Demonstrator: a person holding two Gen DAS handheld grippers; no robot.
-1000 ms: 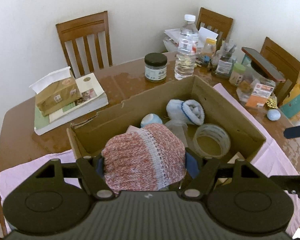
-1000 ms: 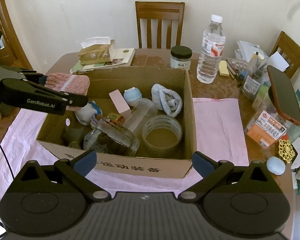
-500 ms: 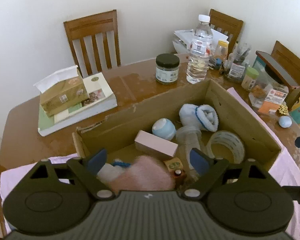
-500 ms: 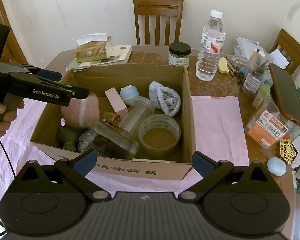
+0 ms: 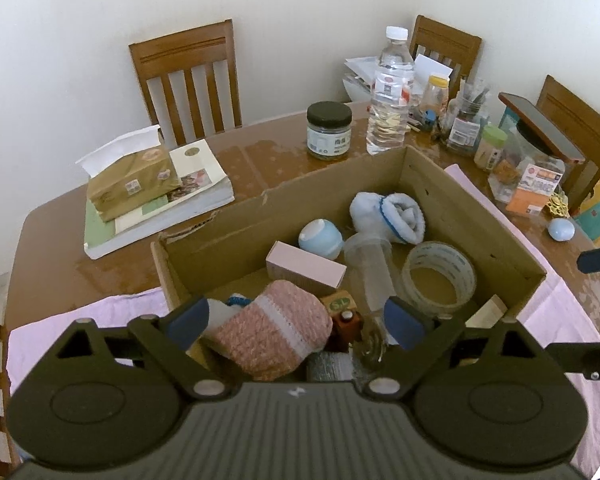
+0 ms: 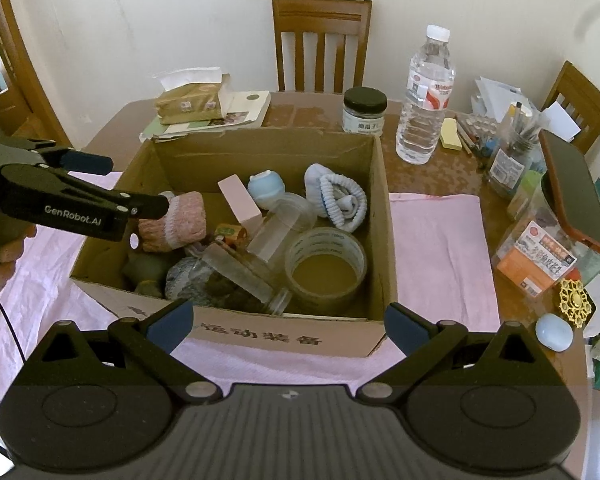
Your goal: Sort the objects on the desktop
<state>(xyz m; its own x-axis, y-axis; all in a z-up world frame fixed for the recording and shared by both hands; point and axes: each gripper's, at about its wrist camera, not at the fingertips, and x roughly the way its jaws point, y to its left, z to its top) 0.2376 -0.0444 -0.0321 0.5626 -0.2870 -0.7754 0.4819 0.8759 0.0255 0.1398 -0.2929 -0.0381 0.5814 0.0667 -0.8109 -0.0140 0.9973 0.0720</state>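
A cardboard box [image 5: 332,184] [image 6: 284,338] stands on the table. A pink knitted sock roll [image 5: 272,330] [image 6: 172,222] lies loose in its near-left part. My left gripper [image 5: 296,320] is open and empty above the roll, apart from it; it also shows in the right wrist view [image 6: 136,188] at the box's left edge. My right gripper [image 6: 284,324] is open and empty in front of the box. The box also holds a tape roll [image 6: 326,268], a blue-white sock roll [image 5: 392,214], a pink box [image 5: 306,270], a blue ball [image 5: 320,236] and clear jars [image 6: 244,276].
A pink cloth [image 6: 440,240] lies under the box. Behind the box are a tissue pack on books [image 5: 136,178], a dark-lidded jar [image 5: 328,128] and a water bottle [image 5: 390,96]. Cluttered jars, a phone [image 6: 576,196] and a blue egg [image 6: 554,332] crowd the right side.
My left gripper opened and let go of the pink sock roll, which dropped into the box. The gripper has drawn back a little. My right gripper barely moved.
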